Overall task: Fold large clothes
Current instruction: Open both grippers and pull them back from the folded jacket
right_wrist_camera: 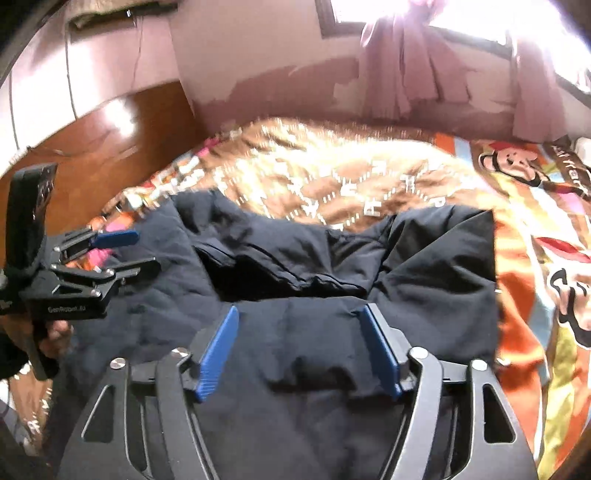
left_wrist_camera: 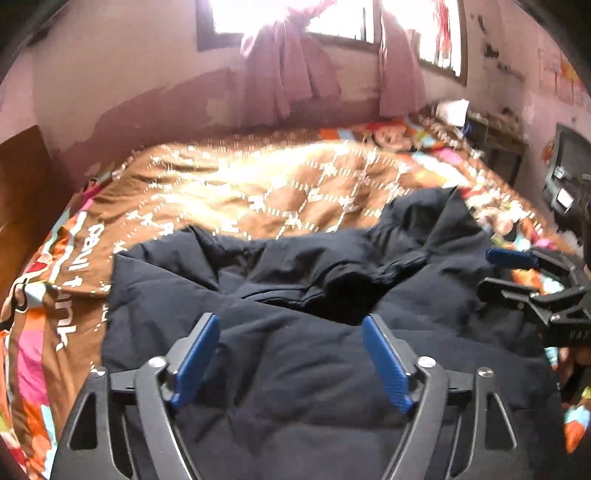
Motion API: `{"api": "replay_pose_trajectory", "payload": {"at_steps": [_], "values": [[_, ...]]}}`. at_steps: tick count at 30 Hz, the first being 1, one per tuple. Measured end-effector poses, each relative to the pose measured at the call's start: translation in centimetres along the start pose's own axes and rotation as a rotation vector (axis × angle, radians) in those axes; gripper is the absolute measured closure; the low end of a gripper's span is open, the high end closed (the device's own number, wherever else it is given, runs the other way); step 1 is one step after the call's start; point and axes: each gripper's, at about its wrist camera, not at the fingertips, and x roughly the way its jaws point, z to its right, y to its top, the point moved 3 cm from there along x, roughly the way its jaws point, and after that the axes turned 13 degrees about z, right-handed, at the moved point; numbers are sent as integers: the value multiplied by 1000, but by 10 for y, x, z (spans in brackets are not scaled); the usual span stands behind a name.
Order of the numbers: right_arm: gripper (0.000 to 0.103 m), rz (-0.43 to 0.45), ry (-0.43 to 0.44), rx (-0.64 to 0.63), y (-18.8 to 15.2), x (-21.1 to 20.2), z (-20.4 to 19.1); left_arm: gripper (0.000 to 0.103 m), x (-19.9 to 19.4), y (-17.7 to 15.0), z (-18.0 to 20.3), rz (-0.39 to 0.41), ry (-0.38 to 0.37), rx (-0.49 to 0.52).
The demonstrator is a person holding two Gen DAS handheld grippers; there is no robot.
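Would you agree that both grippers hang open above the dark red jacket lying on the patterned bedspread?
Only the colour is wrong: the jacket is dark navy, nearly black, as the left wrist view shows. The rest stands: the left gripper and right gripper hang open above it on the patterned bedspread.

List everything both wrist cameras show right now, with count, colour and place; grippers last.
Puffy dark navy jacket: one, lying folded on the bed, below both grippers.
Brown quilt with white diamond pattern: one, on the bed beyond the jacket.
Bright cartoon-print bedsheet: one, orange, pink and blue, under the quilt and jacket.
Brown wooden headboard: one, at the bed's end.
Pink curtains: two bunches, hanging at the bright window.
Cluttered dark side table: one, far corner; contents too blurred to name.
Hand: one, holding the left gripper's handle.
Left gripper: open, blue pads, nothing held.
Right gripper: open, blue pads, nothing held.
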Motion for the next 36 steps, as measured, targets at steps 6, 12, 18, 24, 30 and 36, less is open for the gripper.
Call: {"api": "replay_pose_trajectory", "payload": {"at_steps": [6,12,18,24,30,36], "values": [[12,116,-13,41,13,-73,-15,12,-67,12,8,57,7,-30],[2,232,54,45,20,-149,-44,1,-148,15,17,142,-39,-79],[2,283,84,24,18,-206,-74,1,-211,7,29,189,-32,-139],[2,319,76,-24,8,-259,-99,0,-277,-7,43,297,3,-161],[2,431,-16,-49,-15,-319,-119,0,-318,-28,52,332,43,-197],[2,455,-39,-73,-43,-353,-139,0,-345,-57,59,376,104,-176]]}}
